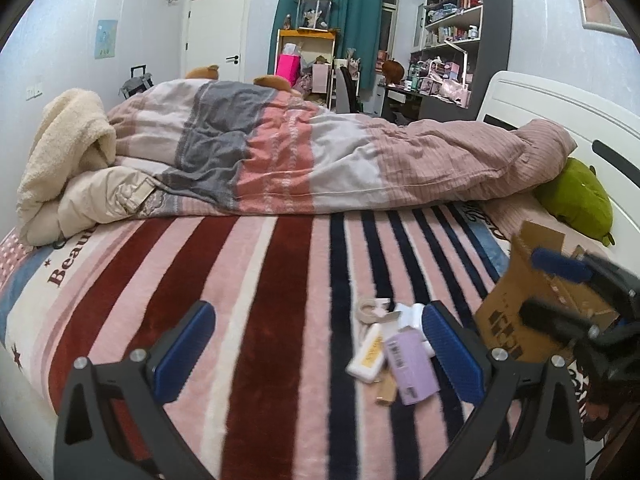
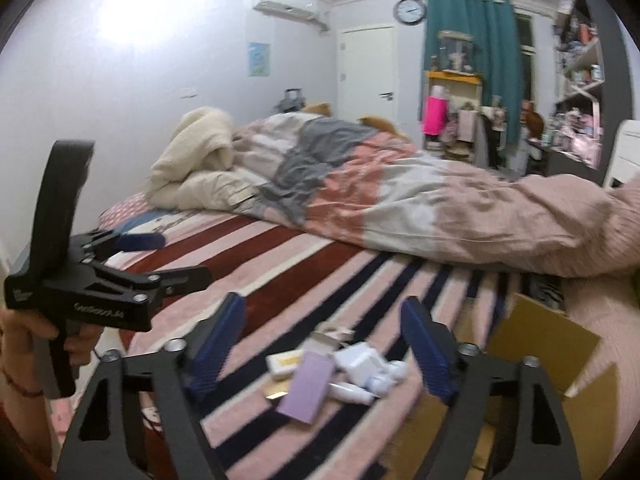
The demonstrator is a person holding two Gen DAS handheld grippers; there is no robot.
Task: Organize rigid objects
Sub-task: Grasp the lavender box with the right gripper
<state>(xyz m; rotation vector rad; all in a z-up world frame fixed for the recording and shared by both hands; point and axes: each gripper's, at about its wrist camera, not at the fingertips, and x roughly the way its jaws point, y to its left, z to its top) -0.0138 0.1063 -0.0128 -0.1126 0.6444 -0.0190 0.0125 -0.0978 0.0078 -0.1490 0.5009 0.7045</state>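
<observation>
Small items lie clustered on the blanket (image 1: 280,280) near the bed's front edge: tube (image 1: 368,354) left of and just beside the flat box (image 1: 410,368), tape roll (image 1: 370,310) behind both. Carton (image 1: 520,300) stands right of the cluster. Duvet (image 1: 320,160) lies heaped behind, across the bed.

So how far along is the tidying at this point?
Barely begun, by the look of it. The lilac box, cream tube and white items lie loose on the striped blanket beside the cardboard box. The left claw and right claw are both open and empty. All the sorting remains.
</observation>
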